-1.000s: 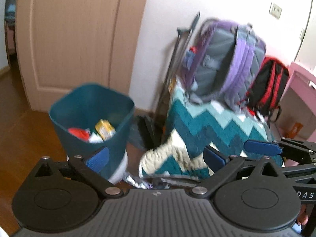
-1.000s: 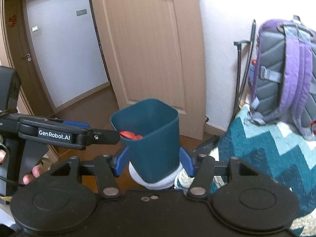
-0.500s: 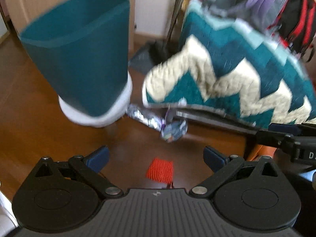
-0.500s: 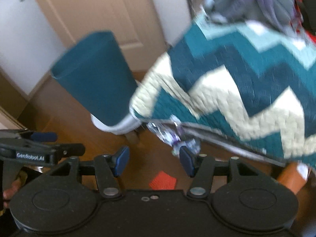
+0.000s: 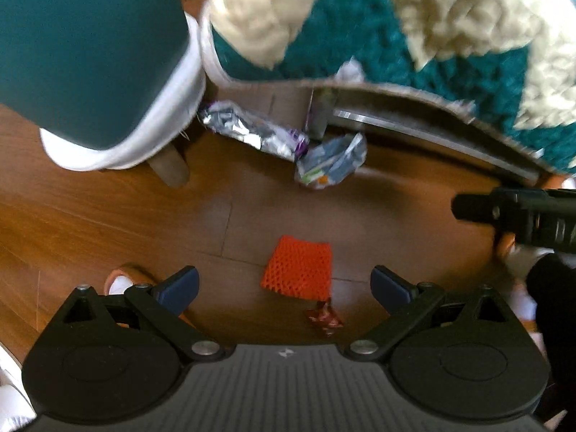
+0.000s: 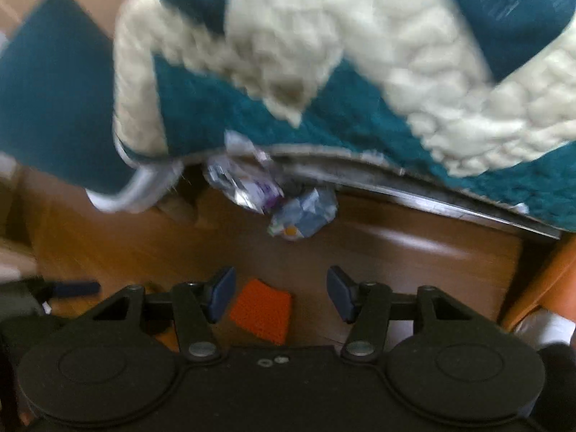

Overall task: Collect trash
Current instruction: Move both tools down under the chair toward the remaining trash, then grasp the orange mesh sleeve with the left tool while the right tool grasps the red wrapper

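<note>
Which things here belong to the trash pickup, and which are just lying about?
Job:
orange mesh scrap
small red wrapper
silver foil wrapper
crumpled blue packet
teal bin
left gripper, open
right gripper, open

Lying about:
zigzag blanket
wooden floor

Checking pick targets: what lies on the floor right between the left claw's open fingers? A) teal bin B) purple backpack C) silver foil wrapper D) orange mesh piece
D: the orange mesh piece lies flat on the wood floor between the left claw fingertips.
</note>
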